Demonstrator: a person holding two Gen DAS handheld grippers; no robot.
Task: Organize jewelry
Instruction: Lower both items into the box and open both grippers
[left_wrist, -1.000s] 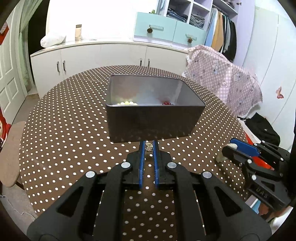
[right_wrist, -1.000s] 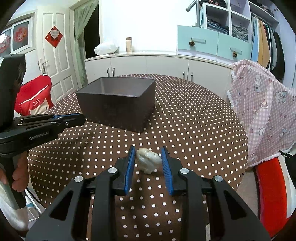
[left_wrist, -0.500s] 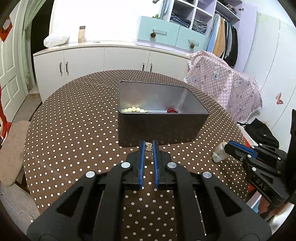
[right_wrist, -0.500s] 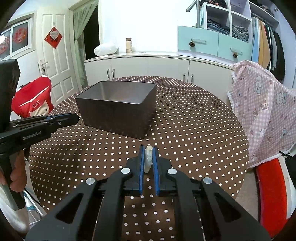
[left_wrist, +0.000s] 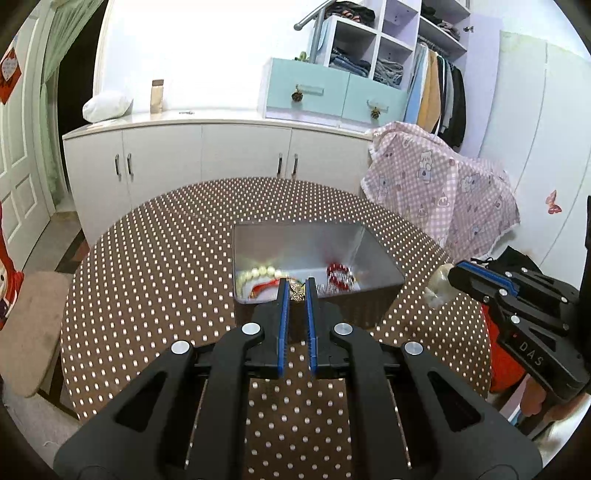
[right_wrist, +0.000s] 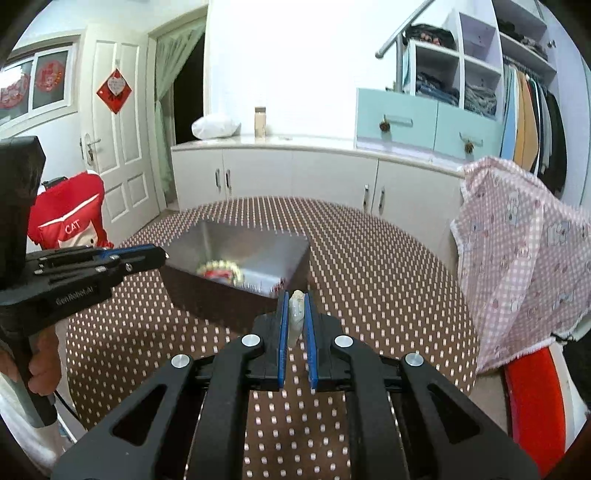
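Observation:
A dark metal box (left_wrist: 384, 266) stands on the dotted round table; it also shows in the right wrist view (right_wrist: 258, 258). Inside lie a pale bead bracelet (left_wrist: 258, 274) and a red bead bracelet (left_wrist: 340, 272). My left gripper (left_wrist: 295, 291) is shut on a small metallic trinket (left_wrist: 295, 291) and hovers above the box's near edge. My right gripper (right_wrist: 296, 306) is shut on a pale jade-like pendant (right_wrist: 296, 314), raised near the box's right corner. In the left wrist view the right gripper (left_wrist: 454, 273) sits right of the box.
The brown dotted tablecloth (left_wrist: 155, 258) covers the table. A pink checked cloth (right_wrist: 524, 258) drapes a chair at the right. White cabinets (left_wrist: 184, 155) stand behind. A red chair cover (right_wrist: 70, 221) is at left.
Both grippers have risen and moved toward the box. The left one now hangs over the box's near edge. The right gripper closed on the pendant a second ago and lifted it.

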